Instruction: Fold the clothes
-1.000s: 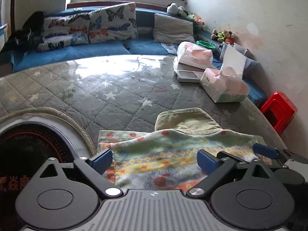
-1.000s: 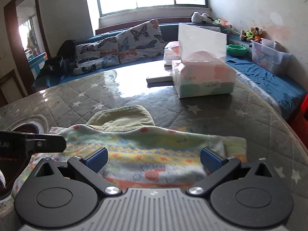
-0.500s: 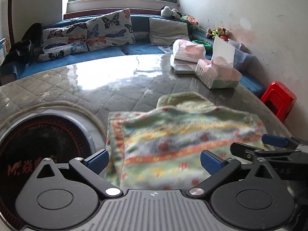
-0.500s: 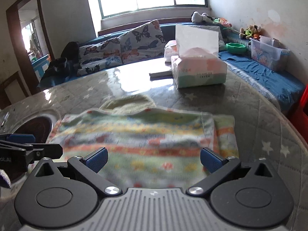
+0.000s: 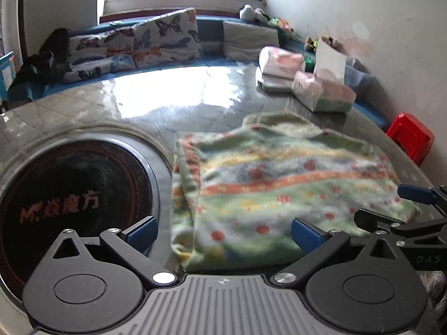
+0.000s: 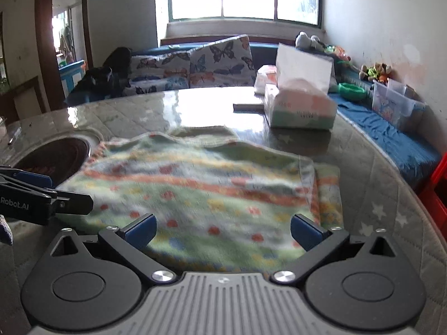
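So the garment [image 5: 285, 195] is lying flat on the counter [image 5: 173, 95], a fuzzy green piece with orange and yellow stripes and red dots, folded over on itself with a plain olive bit poking out at the far edge (collar or hood, can't tell which). It sits just right of the round black burner [image 5: 69, 195] sunk into the counter, the one with orange lettering on it. The left gripper [image 5: 223, 231] hangs above the near edge of the garment with its blue-tipped fingers [image 5: 141, 233] spread wide, nothing between them, and the cloth isn't pinched anywhere I can see. Same deal for the right gripper [image 6: 222, 230]: fingers [image 6: 306, 230] wide apart, hovering over the near edge, holding nothing. Each gripper shows up in the other's camera too, the right one coming in from the right edge of the left view, next to the garment's right side, and the left one at the left edge of the right view, near the burner. In the right view you can see a second layer of the garment sticking out along the right side under the top layer. Further back on the counter there's a tissue pack [image 6: 300, 109] with a sheet standing up out of it, and another soft pack [image 5: 280, 61] behind that, both well apart from the garment. A red stool [image 5: 410, 136] sits off past the counter's right edge by the wall.
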`<state>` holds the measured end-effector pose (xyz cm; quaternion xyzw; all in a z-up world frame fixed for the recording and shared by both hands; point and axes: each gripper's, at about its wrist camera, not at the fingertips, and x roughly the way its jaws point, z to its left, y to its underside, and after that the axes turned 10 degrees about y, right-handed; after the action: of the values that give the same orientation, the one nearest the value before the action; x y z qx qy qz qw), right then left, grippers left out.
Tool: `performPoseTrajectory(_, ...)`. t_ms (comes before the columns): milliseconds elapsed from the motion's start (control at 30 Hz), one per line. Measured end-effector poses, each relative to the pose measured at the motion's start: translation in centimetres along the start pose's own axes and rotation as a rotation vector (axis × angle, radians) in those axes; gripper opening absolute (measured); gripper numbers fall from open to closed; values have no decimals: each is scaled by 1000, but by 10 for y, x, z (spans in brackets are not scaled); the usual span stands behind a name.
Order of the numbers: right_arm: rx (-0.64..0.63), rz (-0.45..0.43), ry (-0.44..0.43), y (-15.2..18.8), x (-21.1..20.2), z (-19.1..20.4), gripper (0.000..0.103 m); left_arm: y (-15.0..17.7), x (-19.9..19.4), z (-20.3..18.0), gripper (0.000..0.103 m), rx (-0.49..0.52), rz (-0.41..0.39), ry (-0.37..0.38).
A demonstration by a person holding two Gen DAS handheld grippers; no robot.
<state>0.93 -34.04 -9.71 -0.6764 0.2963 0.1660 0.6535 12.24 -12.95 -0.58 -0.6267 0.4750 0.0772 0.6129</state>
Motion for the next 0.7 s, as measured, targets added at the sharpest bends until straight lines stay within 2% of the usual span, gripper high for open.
performPoseTrajectory(200, -26, 29, -31, 1, 12, 14, 103, 4, 7, 10, 103, -31, 20, -44)
performPoseTrajectory(367, -31, 32, -39, 3, 11, 14, 103, 5, 3, 14, 103, -51, 18, -29)
performPoseTrajectory(500, -6, -16, -41, -7, 4, 9, 103, 4, 2, 16, 103, -58, 8, -29)
performPoseTrajectory(633, 3, 44, -39, -4, 21, 10, 103, 6, 6, 14, 103, -52, 11, -27)
performPoseTrajectory(700, 9, 28, -43, 1, 22, 9, 103, 6, 6, 15, 103, -51, 10, -24)
